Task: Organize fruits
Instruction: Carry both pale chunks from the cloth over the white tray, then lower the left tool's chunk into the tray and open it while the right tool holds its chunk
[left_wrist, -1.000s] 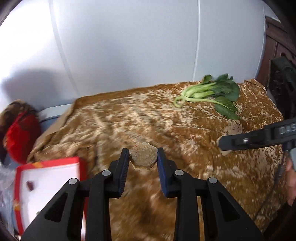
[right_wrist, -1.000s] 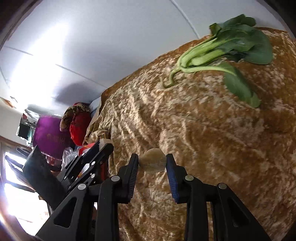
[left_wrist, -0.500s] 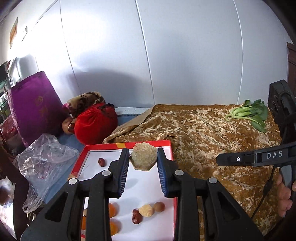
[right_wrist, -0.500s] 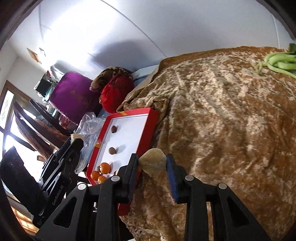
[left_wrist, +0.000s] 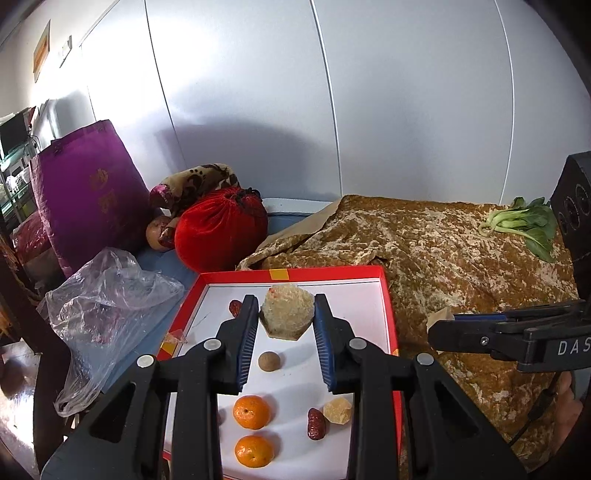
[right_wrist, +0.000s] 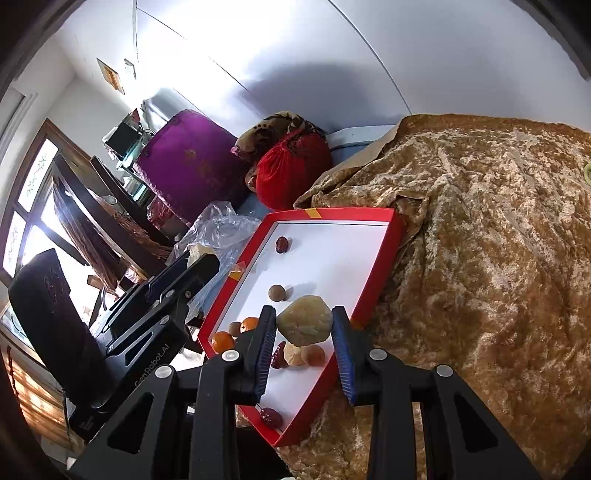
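Tray (left_wrist: 388, 295) now beneath left tool's (left_wrist: 285, 322) lump (left_wrist: 287, 313).

A gold-brown cloth (left_wrist: 461, 266) covers the surface, rumpled at its near edge. Bok choy (left_wrist: 524, 227) lies on its far right corner. Left of the cloth, a red sack (left_wrist: 219, 236) stands against the white wall (left_wrist: 332, 110), with a patterned bundle (left_wrist: 195, 184) behind it and a purple bag (left_wrist: 88, 192) beside it. A crumpled plastic bag (left_wrist: 107, 299) lies in front of the purple bag.
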